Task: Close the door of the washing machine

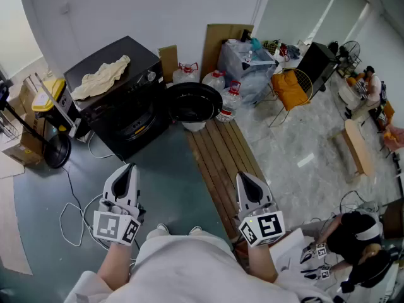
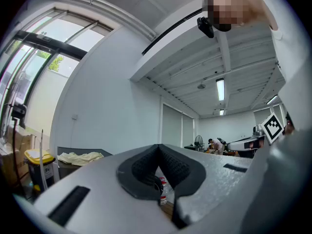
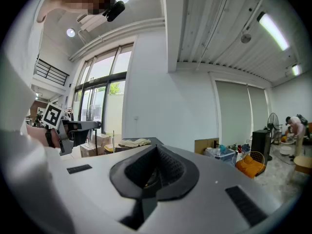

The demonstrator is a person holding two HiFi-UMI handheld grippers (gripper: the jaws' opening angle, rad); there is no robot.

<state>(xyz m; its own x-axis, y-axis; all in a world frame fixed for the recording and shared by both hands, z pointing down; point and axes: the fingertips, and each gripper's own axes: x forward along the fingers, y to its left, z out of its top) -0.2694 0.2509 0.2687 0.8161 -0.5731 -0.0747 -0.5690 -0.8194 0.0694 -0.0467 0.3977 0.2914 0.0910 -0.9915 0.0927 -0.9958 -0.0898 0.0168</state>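
At the near edge of the floor (image 1: 177,169), holding left gripper (image 1: 128,169) and right gripper (image 1: 242,177) pinched together, empty; risking glancing off the open door (image 1: 192,100) of the washing machine (image 1: 120,109), leaving it unlatched.

Head view steeply down, both gripper views level, sharing washing machine (image 1: 126,109)

Both forearms reach forward from the torso. The left gripper (image 1: 128,169) and the right gripper (image 1: 243,178) point ahead, level and well apart, each with jaws pressed together.
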